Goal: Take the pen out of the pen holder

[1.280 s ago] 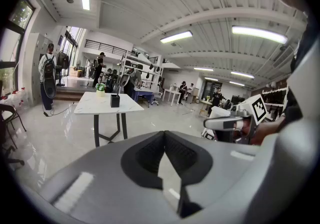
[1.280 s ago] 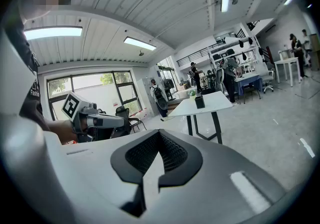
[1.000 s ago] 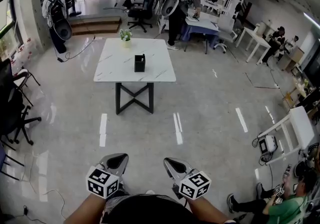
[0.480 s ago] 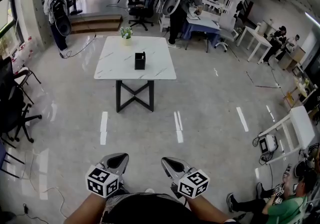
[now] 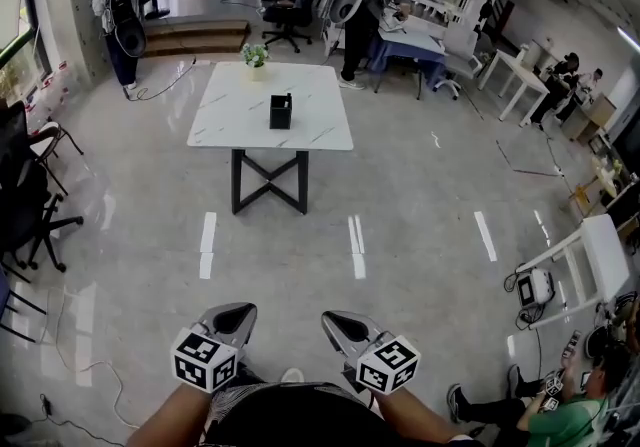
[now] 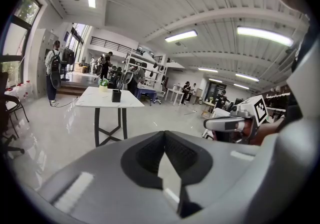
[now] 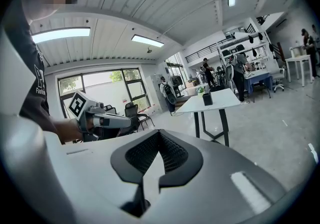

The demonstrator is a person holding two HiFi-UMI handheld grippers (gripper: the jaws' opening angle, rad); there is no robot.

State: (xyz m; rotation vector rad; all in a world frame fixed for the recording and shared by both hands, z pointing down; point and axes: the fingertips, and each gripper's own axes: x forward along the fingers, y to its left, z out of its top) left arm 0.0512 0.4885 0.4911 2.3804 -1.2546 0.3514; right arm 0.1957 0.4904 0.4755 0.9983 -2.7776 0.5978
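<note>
Atop the table, pen holder far beyond both jaws.

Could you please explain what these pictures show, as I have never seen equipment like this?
There is no robot here: a person holds a gripper in each hand, the left gripper and the right gripper, each carrying a cube with square markers. The head view comes from a camera on the person's head, looking down; the two gripper views come from cameras riding on the grippers, looking along their jaws. Both pairs of jaws are together and hold nothing. Well ahead stands a white table with a black pen holder and a small potted plant on it. The pen is too small to make out.
</note>
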